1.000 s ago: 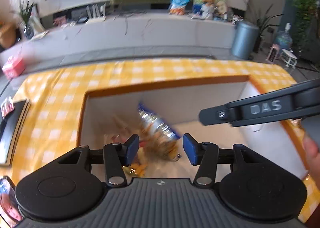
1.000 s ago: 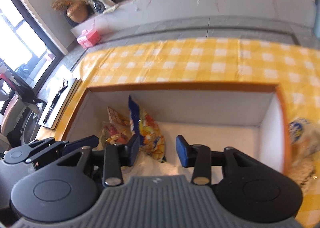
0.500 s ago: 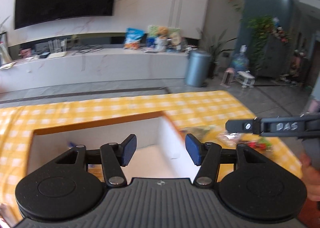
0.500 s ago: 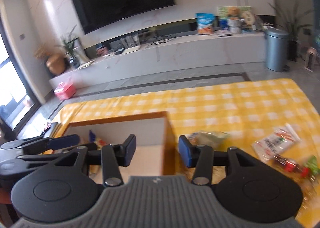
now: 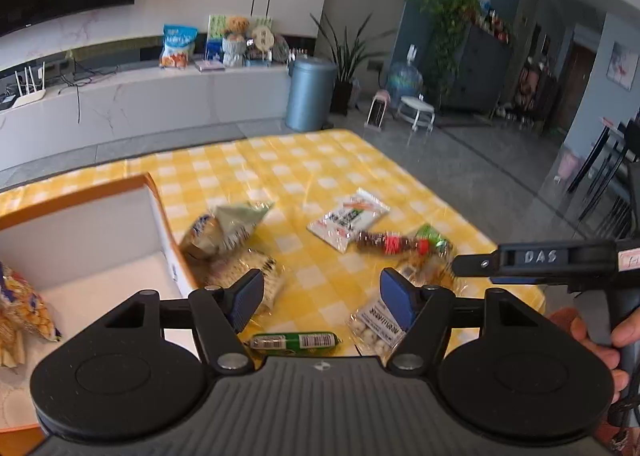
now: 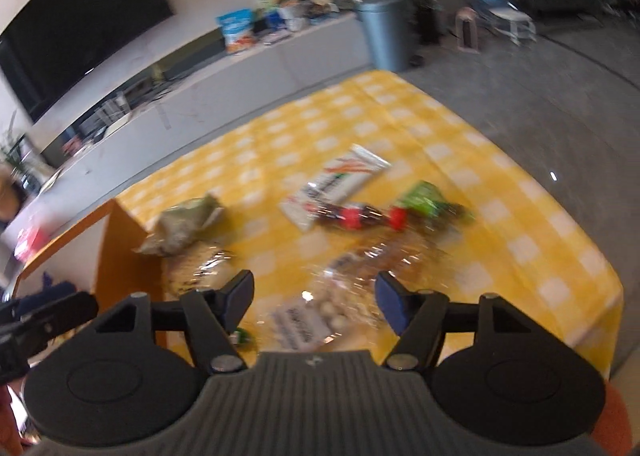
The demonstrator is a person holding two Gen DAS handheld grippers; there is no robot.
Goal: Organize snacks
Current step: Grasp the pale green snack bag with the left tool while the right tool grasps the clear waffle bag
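Loose snacks lie on the yellow checked cloth [image 5: 304, 172] to the right of an orange-rimmed white box [image 5: 92, 240]. A chip bag [image 5: 20, 304] lies inside the box. My left gripper [image 5: 322, 300] hangs above the cloth, jaws opening and empty, over a green sausage stick [image 5: 294, 341] and a clear bag of white balls [image 5: 378, 326]. My right gripper [image 6: 314, 298] is also opening and empty, above that clear bag [image 6: 316, 320]. Farther off lie a pale green bag [image 5: 230, 224], a white packet [image 5: 348, 218] and a red-labelled dark packet [image 5: 390, 244].
The right gripper's arm [image 5: 536, 260] crosses the right side of the left wrist view, with a hand [image 5: 600, 340] on its handle. The table's right edge [image 6: 592, 252] drops to a grey floor. A grey bin [image 5: 310, 94] and a white counter stand behind.
Both grippers have swung right, from over the box's inside to over the loose snacks on the cloth. Both sets of jaws have spread wider, with nothing in them.
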